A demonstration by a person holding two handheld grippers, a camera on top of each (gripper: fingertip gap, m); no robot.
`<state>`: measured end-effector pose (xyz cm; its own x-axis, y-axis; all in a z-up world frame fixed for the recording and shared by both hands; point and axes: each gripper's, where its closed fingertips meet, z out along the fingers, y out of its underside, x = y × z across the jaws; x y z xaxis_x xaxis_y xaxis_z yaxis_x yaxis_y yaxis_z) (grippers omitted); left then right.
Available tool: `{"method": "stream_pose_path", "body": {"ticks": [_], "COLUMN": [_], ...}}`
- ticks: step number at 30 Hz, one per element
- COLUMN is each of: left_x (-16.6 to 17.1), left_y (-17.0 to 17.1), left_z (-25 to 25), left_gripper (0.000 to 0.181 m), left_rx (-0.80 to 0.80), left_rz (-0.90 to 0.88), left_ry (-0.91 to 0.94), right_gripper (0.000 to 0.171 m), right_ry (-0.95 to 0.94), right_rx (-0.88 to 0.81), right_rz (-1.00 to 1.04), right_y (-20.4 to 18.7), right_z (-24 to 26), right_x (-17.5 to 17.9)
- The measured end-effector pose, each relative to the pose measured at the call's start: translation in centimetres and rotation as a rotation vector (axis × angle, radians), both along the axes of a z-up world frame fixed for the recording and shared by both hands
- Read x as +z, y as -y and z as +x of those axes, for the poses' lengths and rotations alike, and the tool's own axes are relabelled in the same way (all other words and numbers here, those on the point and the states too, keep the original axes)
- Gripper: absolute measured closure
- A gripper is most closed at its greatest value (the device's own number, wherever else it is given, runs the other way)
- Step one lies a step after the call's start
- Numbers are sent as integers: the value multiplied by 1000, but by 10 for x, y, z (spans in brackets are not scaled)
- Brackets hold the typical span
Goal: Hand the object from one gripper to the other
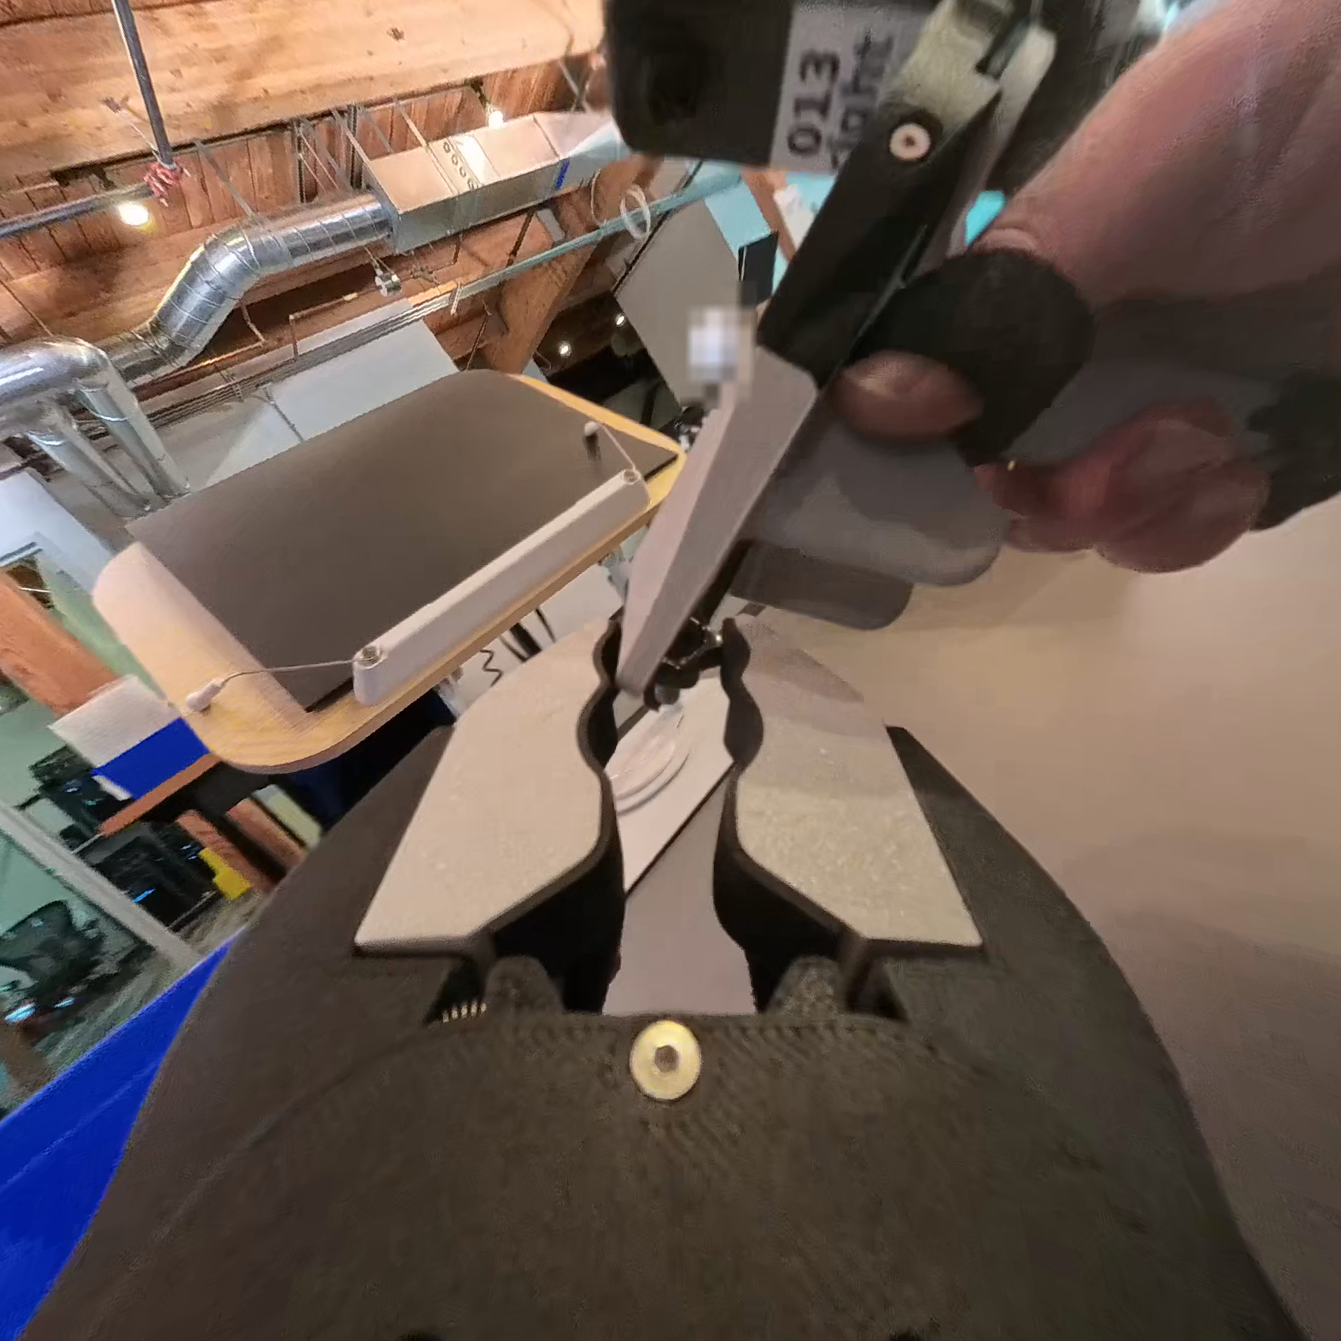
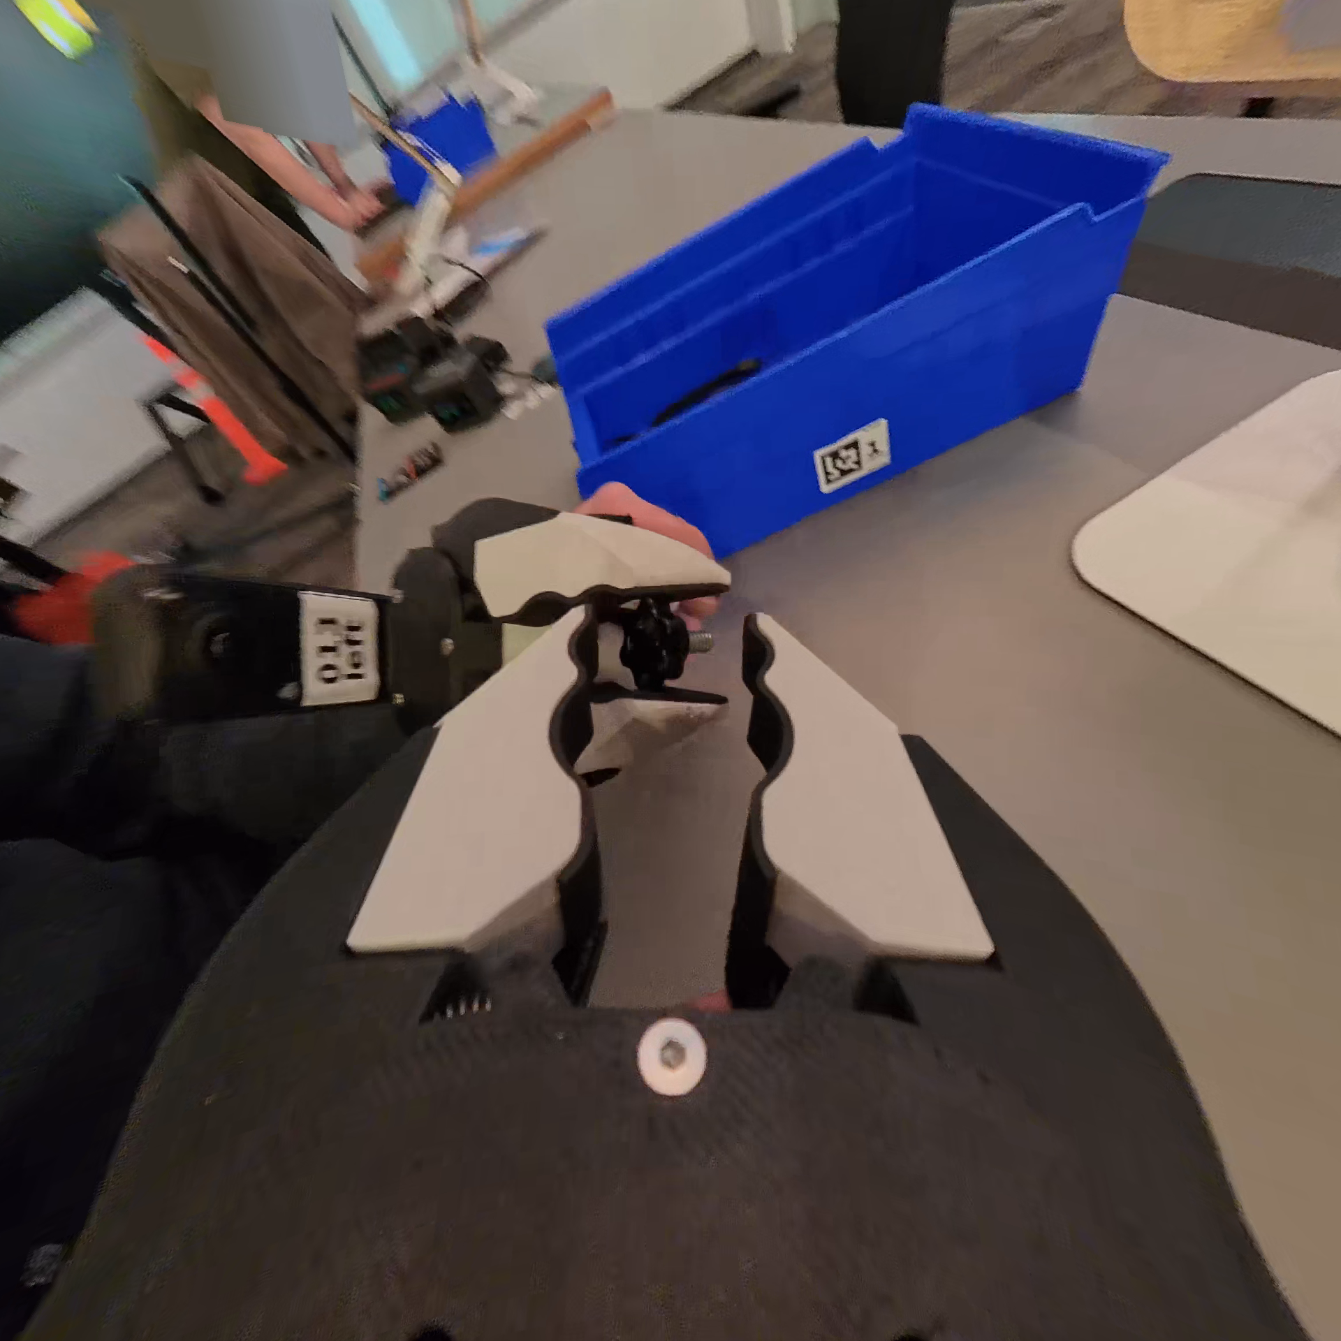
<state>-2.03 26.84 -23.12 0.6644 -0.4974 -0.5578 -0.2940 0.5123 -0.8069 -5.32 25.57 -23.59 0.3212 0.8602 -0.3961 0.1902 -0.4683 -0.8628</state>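
Handover: my left gripper [image 2: 653,638] pinches the black knob [image 2: 648,651], its threaded stud out. My right gripper [image 2: 671,660], spread, brackets it; I should close squarely before the left releases.

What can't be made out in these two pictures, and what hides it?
1. Black knob, left wrist view: mostly hidden behind the right gripper finger.
2. Dark item inside the blue bin, right wrist view: half hidden by the wall, blurred.
3. Person beyond the table, right wrist view: blurred.
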Motion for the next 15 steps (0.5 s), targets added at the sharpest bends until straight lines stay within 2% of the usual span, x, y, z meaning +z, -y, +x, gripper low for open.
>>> {"method": "stream_pose_path", "body": {"ticks": [7,11,15], "left_x": [19,23,23], "left_y": [12,17,21], "left_z": [-3,-2,2], "left_gripper": [156,156,156], "left_rx": [-147,-192,-234], "left_rz": [-49,-55,-58], "left_ry": [164,195,200], "right_gripper": [134,143,132], "right_ry": [-297,-408,-443], "right_rx": [146,243,328], "right_rz": [-203,-287,-382], "right_y": [4,10,17], "right_z": [10,10,7], "right_x": [20,23,21]}}
